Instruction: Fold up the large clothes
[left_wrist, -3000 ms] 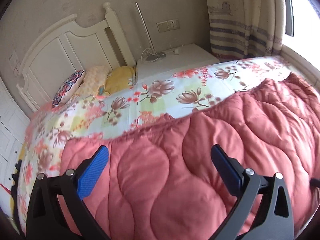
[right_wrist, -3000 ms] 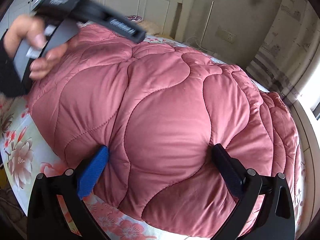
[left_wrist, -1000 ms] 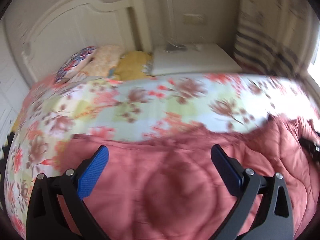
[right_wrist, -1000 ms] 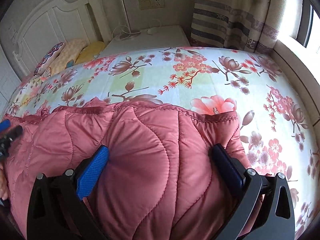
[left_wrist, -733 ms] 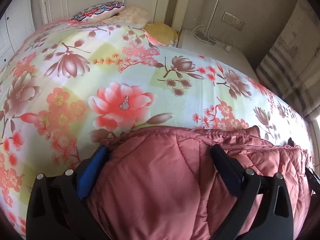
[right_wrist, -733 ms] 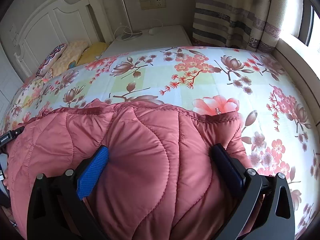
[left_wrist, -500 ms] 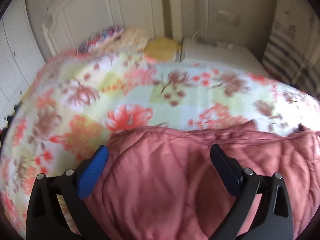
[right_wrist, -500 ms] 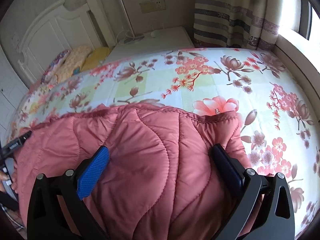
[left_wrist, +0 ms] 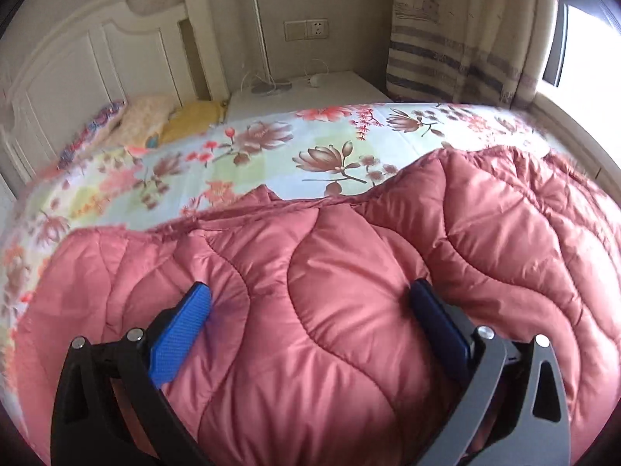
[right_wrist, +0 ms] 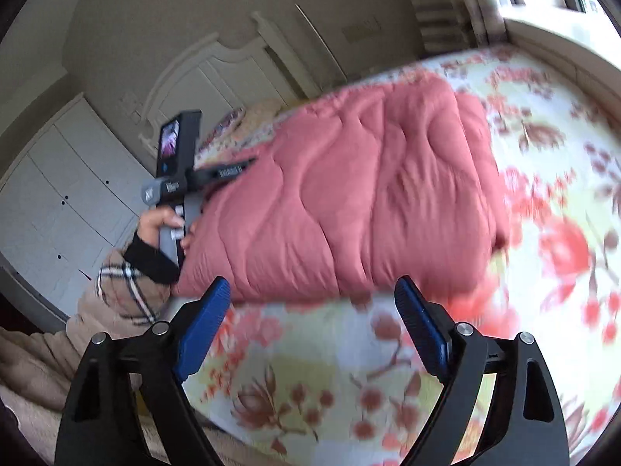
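A pink quilted padded coat (left_wrist: 504,240) lies folded on the floral bed sheet (left_wrist: 271,147). My left gripper (left_wrist: 310,291) is open wide and rests down on the coat's puffy top, a bulge of padding between its blue pads. In the right wrist view the same coat (right_wrist: 349,194) lies as a thick rectangle ahead. My right gripper (right_wrist: 311,285) hovers short of the coat's near edge, over bare sheet (right_wrist: 543,194). Its jaws are closing with nothing between them. A hand in a plaid sleeve (right_wrist: 128,283) holds the left gripper's handle (right_wrist: 174,209) at the coat's left end.
A white headboard (left_wrist: 97,66) and pillows (left_wrist: 155,120) stand at the bed's far end, with a white nightstand (left_wrist: 310,89) beside them. A striped curtain (left_wrist: 465,39) hangs at the right by the window. White wardrobe doors (right_wrist: 58,202) line the left.
My right gripper has drawn back off the coat and swung round, now over bare sheet with narrower jaws. The left gripper shifted from the coat's corner onto its middle.
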Tool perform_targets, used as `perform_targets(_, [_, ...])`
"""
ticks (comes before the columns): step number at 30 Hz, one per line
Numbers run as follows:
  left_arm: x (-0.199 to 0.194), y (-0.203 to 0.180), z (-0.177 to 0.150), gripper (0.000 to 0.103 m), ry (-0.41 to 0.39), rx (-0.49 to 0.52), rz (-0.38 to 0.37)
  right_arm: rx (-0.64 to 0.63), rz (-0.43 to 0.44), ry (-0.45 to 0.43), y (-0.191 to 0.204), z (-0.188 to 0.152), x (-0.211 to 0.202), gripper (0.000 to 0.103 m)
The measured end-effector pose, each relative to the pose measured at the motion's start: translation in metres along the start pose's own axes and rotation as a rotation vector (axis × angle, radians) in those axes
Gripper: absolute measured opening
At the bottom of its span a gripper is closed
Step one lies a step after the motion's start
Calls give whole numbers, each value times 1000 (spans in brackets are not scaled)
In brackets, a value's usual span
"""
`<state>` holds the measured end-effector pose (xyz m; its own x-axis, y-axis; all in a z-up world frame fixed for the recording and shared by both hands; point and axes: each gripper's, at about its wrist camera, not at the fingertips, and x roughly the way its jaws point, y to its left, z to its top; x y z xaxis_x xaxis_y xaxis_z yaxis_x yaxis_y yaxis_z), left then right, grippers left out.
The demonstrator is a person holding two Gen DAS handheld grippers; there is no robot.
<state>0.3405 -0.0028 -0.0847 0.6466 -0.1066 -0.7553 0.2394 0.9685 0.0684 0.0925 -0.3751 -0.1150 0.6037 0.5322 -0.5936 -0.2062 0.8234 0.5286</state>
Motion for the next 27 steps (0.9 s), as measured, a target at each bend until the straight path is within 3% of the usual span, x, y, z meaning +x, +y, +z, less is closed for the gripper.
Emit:
perform_targets(2, [3, 4, -2, 101, 4, -15, -24, 73, -15, 12, -12, -11, 6, 82])
perform_targets(6, [2, 8, -3, 101, 8, -33, -47, 242, 35, -65, -29, 4, 16, 81])
perform_targets(11, [6, 16, -3, 101, 21, -70, -79, 271, 10, -113, -21, 40, 49, 87])
perform_targets(15, [6, 21, -3, 101, 20, -93, -54, 353, -26, -232, -20, 72, 78, 87])
perform_targets(16, [6, 24, -4, 101, 19, -111, -39, 364, -25, -258, -19, 75, 81, 84])
perform_targets(18, [5, 27, -3, 101, 24, -126, -45, 406, 37, -302, -25, 77, 84, 50])
perform_targets(20, [2, 24, 0, 101, 42, -112, -38, 414, 90, -351, -29, 73, 75, 37])
perform_targets(22, [-5, 18, 9, 101, 59, -96, -26, 368, 83, -378, -24, 69, 62, 35])
perform_targets(27, [-10, -3, 40, 101, 27, -56, 94, 219, 33, -462, -1, 66, 22, 35])
